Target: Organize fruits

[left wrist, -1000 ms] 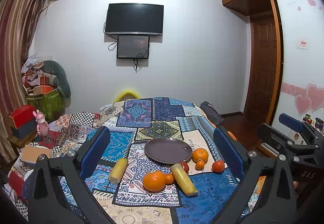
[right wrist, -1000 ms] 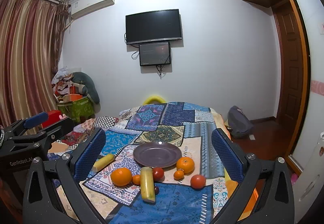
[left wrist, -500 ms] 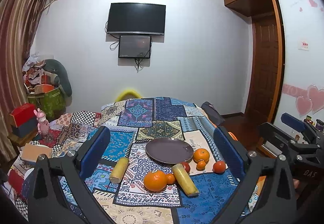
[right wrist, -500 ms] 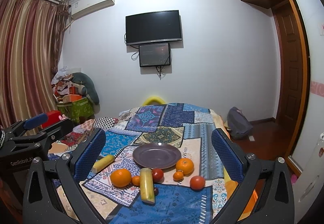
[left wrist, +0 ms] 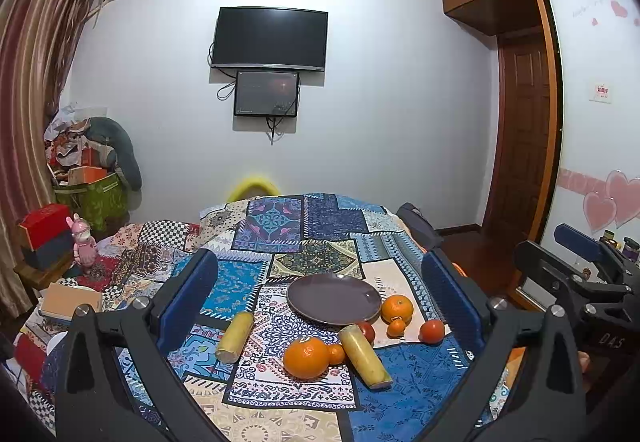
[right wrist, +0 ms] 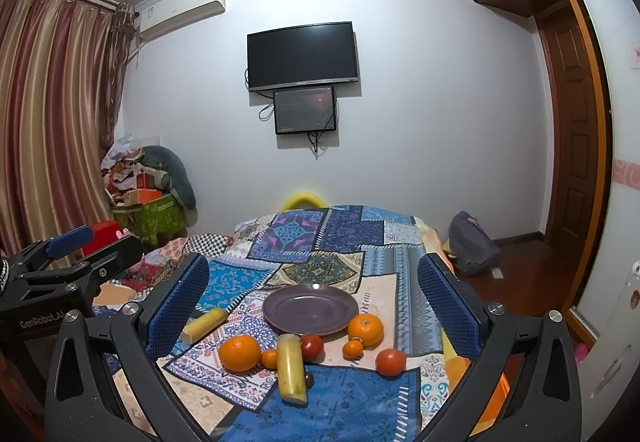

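An empty dark purple plate [left wrist: 334,299] [right wrist: 311,309] lies on the patchwork cloth. Around its near rim lie a large orange [left wrist: 306,357] [right wrist: 239,353], a second orange [left wrist: 397,308] [right wrist: 365,329], two small tangerines [left wrist: 396,327] [left wrist: 336,354], two red tomatoes [left wrist: 431,331] [right wrist: 390,362] [right wrist: 311,346] and two yellow cylinders [left wrist: 365,350] [left wrist: 235,336] [right wrist: 291,367] [right wrist: 203,324]. My left gripper [left wrist: 320,302] and right gripper [right wrist: 313,306] are both open and empty, held above the near edge of the table.
The patchwork-covered table [left wrist: 304,242] runs toward the far wall. A cluttered shelf, boxes and a pink toy [left wrist: 82,242] stand on the left. A dark bag [right wrist: 472,246] lies on the floor at the right, near a wooden door [left wrist: 524,146].
Both views have drifted very slightly; the fruits and plate lie where they were. Both grippers stay open.
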A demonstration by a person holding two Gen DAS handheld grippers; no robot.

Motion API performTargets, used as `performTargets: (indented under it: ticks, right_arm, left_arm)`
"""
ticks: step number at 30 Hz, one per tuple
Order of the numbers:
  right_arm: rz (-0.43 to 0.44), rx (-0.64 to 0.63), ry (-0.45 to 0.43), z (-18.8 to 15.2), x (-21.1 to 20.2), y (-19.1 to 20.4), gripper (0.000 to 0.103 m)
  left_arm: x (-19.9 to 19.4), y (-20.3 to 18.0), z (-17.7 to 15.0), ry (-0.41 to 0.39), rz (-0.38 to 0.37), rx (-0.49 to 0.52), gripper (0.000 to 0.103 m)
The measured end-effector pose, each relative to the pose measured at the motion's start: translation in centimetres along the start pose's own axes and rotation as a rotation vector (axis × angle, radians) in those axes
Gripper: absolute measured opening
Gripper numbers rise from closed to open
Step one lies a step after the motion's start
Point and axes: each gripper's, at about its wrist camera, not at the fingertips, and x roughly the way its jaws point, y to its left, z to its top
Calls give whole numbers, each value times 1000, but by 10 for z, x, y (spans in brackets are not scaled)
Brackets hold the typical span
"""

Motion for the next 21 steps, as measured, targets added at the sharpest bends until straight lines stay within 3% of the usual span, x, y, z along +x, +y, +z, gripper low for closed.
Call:
performTargets:
  ticks: [21]
  right_arm:
    - [0,5,3,0,1,1,103]
  left_arm:
    - [-2,0,1,-3,-2,-2,103]
